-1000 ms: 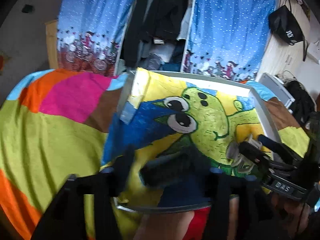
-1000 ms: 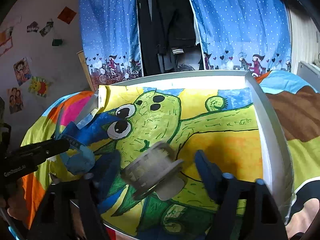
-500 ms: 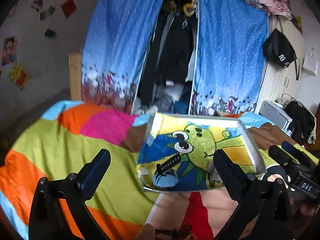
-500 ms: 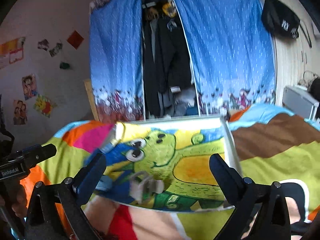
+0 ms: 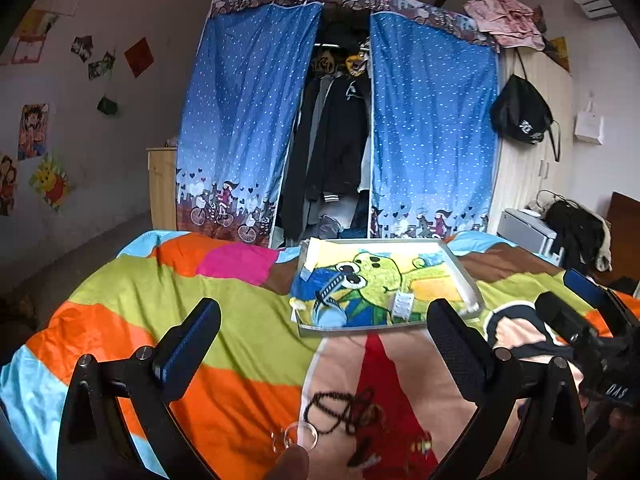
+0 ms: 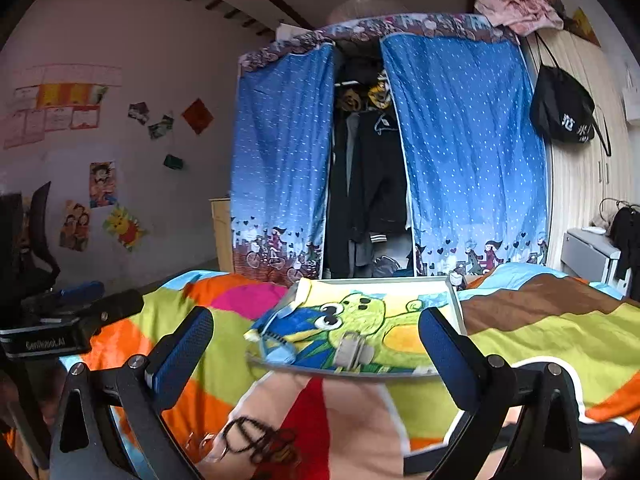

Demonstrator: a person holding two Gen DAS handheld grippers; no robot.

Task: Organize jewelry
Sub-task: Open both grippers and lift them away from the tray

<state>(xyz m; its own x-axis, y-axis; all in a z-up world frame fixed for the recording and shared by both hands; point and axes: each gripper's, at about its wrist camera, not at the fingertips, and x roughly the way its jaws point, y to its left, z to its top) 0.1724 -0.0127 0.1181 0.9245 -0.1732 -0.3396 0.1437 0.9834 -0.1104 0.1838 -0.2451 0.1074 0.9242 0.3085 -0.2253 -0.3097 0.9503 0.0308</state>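
A grey tray [image 5: 474,296] lined with a green cartoon picture lies on the bed, also in the right wrist view [image 6: 454,300]. On it lie a blue hair clip [image 5: 328,300] [image 6: 276,346] and a silver bangle [image 5: 402,305] [image 6: 351,354]. A dark bead necklace [image 5: 340,410] [image 6: 256,440] and a clear ring [image 5: 298,436] [image 6: 208,446] lie on the blanket close in front. My left gripper [image 5: 324,344] is open and empty above the blanket. My right gripper [image 6: 316,348] is open and empty, short of the tray.
The colourful blanket [image 5: 160,304] covers the bed. A wardrobe with blue curtains [image 5: 240,128] stands behind the bed. A black bag [image 5: 520,116] hangs on the right wall. The other gripper shows at each view's edge [image 5: 592,344] [image 6: 60,332].
Both grippers let go of the clip and bangle on the tray, opened, and pulled back and up. The necklace and ring near the front have come into view.
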